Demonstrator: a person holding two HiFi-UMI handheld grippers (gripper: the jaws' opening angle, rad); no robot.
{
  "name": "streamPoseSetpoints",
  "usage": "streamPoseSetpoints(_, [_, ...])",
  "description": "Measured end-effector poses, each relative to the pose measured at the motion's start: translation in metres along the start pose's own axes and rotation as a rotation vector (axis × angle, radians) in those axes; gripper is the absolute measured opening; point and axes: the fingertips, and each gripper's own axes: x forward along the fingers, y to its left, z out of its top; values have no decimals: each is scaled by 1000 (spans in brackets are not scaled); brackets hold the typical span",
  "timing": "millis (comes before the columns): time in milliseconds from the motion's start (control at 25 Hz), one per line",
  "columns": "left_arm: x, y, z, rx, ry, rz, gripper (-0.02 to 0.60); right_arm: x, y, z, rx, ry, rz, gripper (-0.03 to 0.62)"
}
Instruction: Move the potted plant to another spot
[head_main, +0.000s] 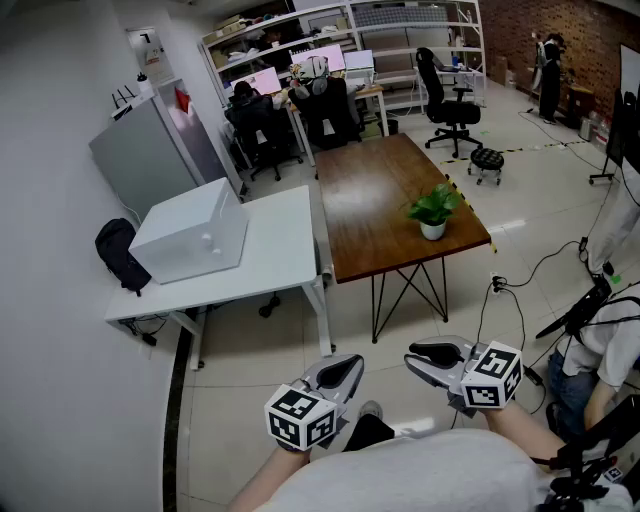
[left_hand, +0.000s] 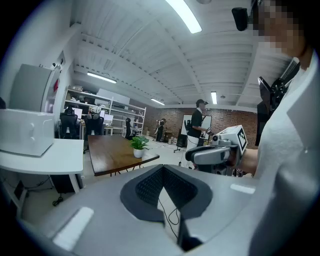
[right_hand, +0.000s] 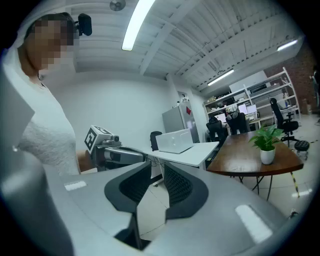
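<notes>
Left gripper (left_hand: 162, 169): held low in front of the person, jaws pressed together at the tips, nothing between them. Right gripper (right_hand: 157, 167): alongside it, jaws a narrow slit apart, likewise empty. Both are well apart from the item. Potted plant (head_main: 433, 212): small leafy green plant in a white pot (head_main: 432, 230), upright near the front right corner of the brown wooden table (head_main: 370, 200), with bare tabletop around it. Handling, by judgement: probably light; the pot is rigid, smooth-walled, likely slippery and breakable if dropped; the leaves are soft and give no hold. Recommended hold: across the pot wall, just under the rim, kept upright so no soil spills. Adjacent: white table (head_main: 275, 250) bearing a white box (head_main: 190, 232).
</notes>
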Motion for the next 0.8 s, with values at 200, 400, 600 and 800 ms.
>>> streamPoseSetpoints(200, [23, 53, 3, -19, -5, -22, -3, 42, -36, -6, -40, 72, -31, 86])
streamPoseSetpoints(400, [55, 143, 8, -57, -3, -22, -3, 117, -84, -9, -54, 135, -27, 126])
streamPoseSetpoints(600, [86, 232, 31, -70, 20, -36, -3, 184, -145, 26, -37, 118, -50, 123])
streamPoseSetpoints(800, [110, 309, 57, -59, 25, -41, -3, 236, -205, 65, -54, 71, -99, 123])
